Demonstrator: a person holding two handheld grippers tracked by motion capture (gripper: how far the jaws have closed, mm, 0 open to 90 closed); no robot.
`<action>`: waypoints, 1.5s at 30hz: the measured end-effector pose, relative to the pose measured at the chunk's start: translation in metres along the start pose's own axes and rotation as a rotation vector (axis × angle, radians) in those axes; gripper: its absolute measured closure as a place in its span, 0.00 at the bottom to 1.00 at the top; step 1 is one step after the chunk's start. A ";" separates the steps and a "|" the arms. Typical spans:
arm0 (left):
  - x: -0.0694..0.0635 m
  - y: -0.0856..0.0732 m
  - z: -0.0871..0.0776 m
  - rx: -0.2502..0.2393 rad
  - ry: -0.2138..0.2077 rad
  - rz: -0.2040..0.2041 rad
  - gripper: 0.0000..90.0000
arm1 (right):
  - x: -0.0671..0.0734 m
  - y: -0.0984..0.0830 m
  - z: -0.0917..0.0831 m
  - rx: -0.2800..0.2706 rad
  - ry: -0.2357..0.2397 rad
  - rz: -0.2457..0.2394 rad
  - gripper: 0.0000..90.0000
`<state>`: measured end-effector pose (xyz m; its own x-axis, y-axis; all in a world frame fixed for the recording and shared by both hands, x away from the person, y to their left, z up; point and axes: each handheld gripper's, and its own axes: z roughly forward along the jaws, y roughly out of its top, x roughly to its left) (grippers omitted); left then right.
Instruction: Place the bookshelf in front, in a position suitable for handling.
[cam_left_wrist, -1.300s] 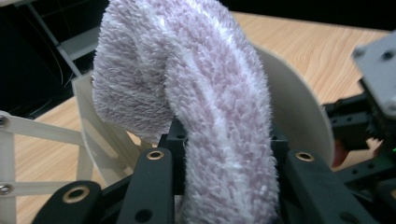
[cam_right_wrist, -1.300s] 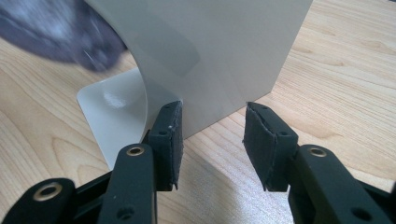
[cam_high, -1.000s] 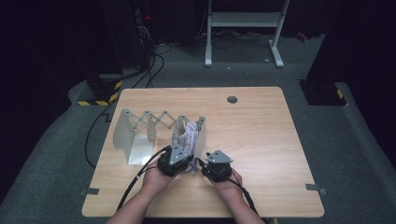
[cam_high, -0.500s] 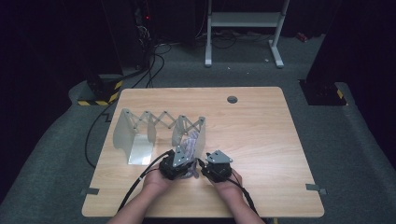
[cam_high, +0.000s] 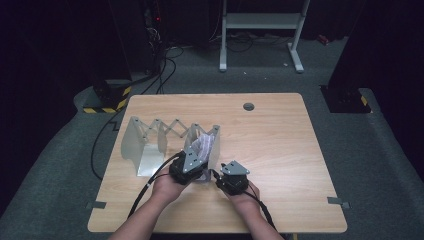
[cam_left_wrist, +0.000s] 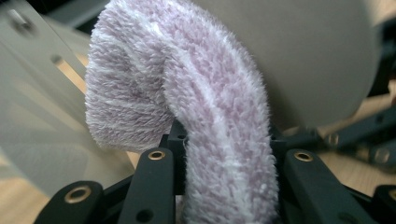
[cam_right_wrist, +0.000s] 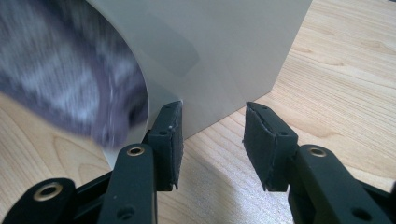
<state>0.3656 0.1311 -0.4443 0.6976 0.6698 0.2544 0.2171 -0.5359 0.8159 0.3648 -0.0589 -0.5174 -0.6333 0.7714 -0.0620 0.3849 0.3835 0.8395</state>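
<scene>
Grey rack panel (cam_left_wrist: 299, 56) stands just behind fuzzy sock (cam_left_wrist: 219, 126).

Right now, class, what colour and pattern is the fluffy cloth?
Pale lilac with white stripes, clearest in the left gripper view.

A grey folding rack (cam_high: 165, 142) blocks the table (cam_high: 280, 145) from nine to eleven o'clock. From twelve to four o'clock, bare wood leaves a hand-held gripper open passage.
</scene>
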 end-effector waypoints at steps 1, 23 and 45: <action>0.001 0.004 -0.002 -0.013 0.006 0.001 0.74 | 0.000 0.000 0.000 0.000 0.000 0.001 0.64; 0.006 0.014 -0.009 -0.093 0.034 -0.003 0.74 | 0.001 -0.001 0.000 0.000 0.004 -0.003 0.64; -0.010 -0.057 0.033 0.116 -0.086 -0.063 0.74 | 0.002 -0.002 0.000 0.005 0.009 -0.004 0.64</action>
<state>0.3689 0.1378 -0.5111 0.7350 0.6601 0.1550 0.3361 -0.5532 0.7622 0.3631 -0.0580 -0.5192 -0.6409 0.7652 -0.0611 0.3856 0.3897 0.8363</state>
